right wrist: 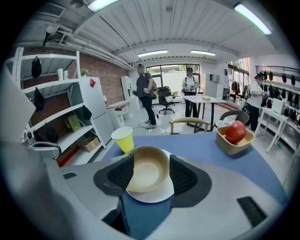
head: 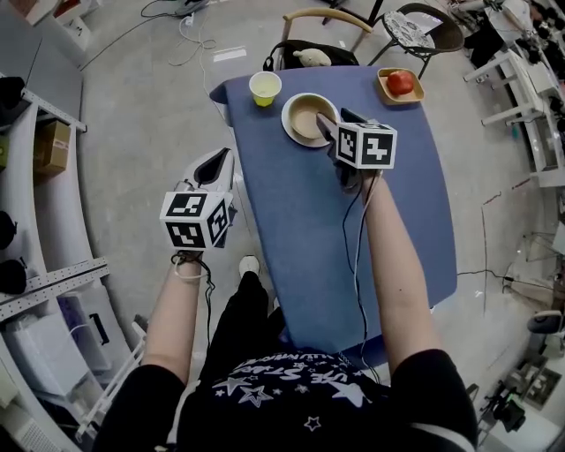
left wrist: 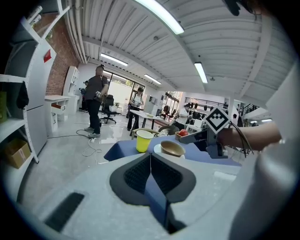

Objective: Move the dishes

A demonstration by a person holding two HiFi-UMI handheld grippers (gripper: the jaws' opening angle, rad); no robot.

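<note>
A tan bowl (head: 306,117) sits on a white plate (head: 288,122) at the far end of the blue table (head: 300,229). My right gripper (head: 335,125) is at the bowl's right rim. In the right gripper view it (right wrist: 147,174) stands open, and the bowl (right wrist: 146,169) and the plate (right wrist: 151,194) fill the gap between its pads (right wrist: 183,177); I cannot tell whether they touch. My left gripper (head: 221,161) hangs off the table's left side over the floor. In its own view it (left wrist: 150,161) is shut and empty, and the bowl (left wrist: 172,148) lies ahead.
A yellow cup (head: 265,88) stands left of the bowl near the far corner. A tan tray (head: 388,92) with a red apple (head: 401,82) is at the far right corner. Chairs (head: 322,19) stand behind the table, and shelves (head: 35,132) line the left.
</note>
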